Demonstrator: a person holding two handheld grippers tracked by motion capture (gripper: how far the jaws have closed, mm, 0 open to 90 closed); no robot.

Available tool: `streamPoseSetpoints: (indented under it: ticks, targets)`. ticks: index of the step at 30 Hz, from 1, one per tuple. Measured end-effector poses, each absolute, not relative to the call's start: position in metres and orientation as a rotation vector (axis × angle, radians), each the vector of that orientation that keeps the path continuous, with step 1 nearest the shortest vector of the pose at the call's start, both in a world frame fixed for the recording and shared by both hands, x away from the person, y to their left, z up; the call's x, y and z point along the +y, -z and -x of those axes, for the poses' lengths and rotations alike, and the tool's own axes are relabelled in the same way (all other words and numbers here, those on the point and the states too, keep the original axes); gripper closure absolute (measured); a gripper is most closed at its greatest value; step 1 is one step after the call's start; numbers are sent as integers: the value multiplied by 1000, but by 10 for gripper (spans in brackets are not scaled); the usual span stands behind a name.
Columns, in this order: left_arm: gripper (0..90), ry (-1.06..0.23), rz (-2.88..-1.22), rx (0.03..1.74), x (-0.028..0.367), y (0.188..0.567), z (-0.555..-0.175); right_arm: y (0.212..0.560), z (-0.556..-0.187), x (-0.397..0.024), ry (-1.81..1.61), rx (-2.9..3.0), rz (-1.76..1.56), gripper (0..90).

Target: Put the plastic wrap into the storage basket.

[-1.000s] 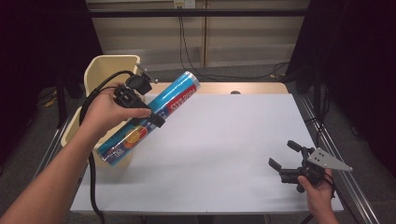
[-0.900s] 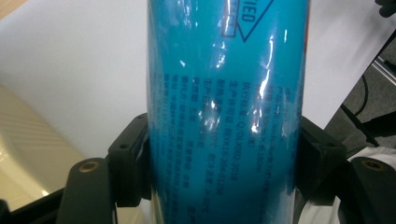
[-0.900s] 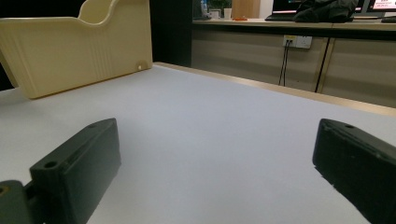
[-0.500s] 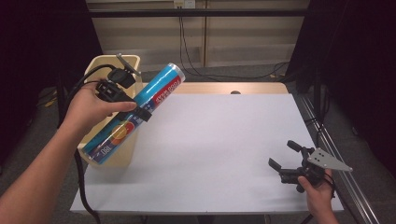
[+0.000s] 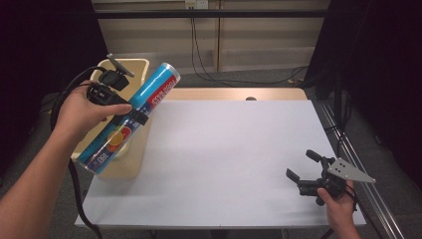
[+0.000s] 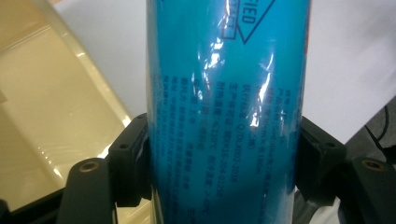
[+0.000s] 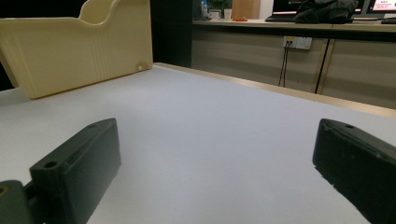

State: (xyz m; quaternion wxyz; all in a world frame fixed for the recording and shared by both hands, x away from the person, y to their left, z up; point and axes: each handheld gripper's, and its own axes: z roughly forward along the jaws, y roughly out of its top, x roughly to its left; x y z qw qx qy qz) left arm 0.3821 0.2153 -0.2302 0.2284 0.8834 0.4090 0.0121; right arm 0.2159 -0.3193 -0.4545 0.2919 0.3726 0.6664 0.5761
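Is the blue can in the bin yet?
Not yet: the blue can hangs tilted above the bin, clamped in the left gripper.

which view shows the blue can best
The high view: the whole blue can shows there, tilted over the cream bin in the left gripper. The left gripper view gives a close-up of its printed middle between the jaws. The right gripper view faces the bin and table.

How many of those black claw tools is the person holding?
2. The left gripper is clamped around the blue can above the cream bin; the right gripper rests open at the table's near right corner.
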Motion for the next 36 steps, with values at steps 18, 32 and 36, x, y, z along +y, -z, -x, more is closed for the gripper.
streamPoseSetpoints:
  ticks: [18, 32, 36]
  targets:
    - [320, -72, -2333, 1359, 261, 239, -396, 455, -216, -318, -1539, 1775, -995, 4]
    - [320, -74, -2252, 1478, 282, 249, -403, 455, -216, -318, -1542, 1774, -995, 4]
    - [320, -77, -2247, 1510, 286, 252, -407, 455, -217, -318, -1542, 1773, -1003, 4]
